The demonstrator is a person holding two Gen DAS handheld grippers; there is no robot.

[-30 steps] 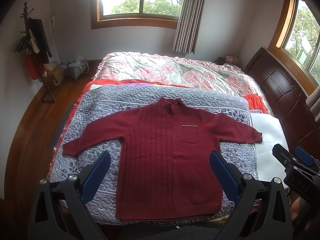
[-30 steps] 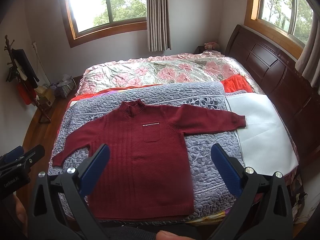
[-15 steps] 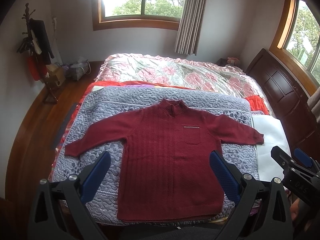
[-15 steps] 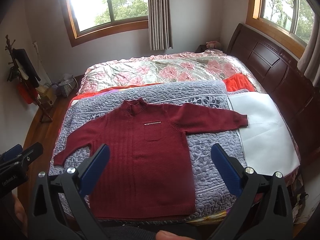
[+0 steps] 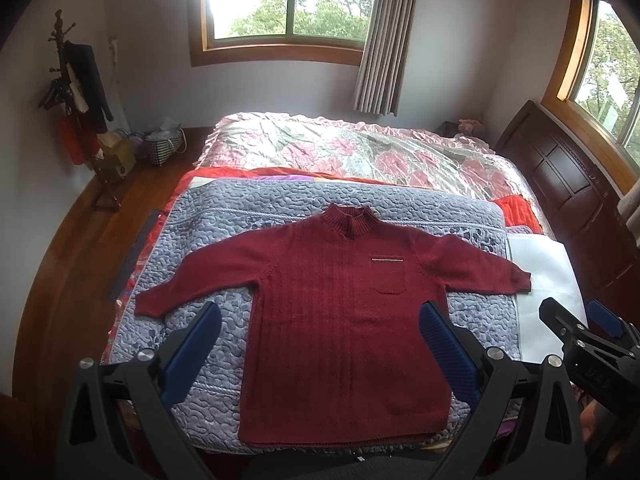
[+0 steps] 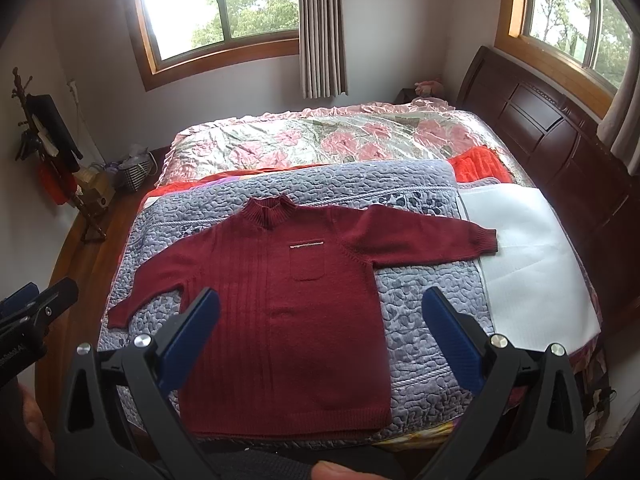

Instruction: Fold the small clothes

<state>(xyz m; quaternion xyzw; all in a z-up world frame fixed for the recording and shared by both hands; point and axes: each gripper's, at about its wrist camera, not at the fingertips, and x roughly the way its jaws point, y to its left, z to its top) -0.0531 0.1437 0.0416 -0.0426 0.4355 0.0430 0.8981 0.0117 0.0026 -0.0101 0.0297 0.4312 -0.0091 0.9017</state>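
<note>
**Soft knit, flat and ready: where we would take hold**

On the grey quilted cover (image 5: 208,240) at the near side of the bed (image 6: 320,140) lies the dark red sweater (image 5: 340,320), face up, collar away from us, both sleeves spread out to the sides and the hem at the near edge. We hold the left gripper (image 5: 320,344) above its lower half with the jaws spread wide and nothing between them; the right gripper (image 6: 320,336) hangs likewise, splayed and empty, over the sweater's right side and the quilt beside it. Neither touches the cloth.

We judge the knit to be soft, limp and fairly thick: light enough to lift, but it will sag and stretch rather than keep its shape, and the textured quilt may drag on it. A pinch on a single layer could pull the ribbing out of line. We would take the cuffs (image 6: 486,242) or the shoulder seams first, carrying each sleeve across the chest, then grasp the hem (image 5: 340,440) at its two corners.
</note>
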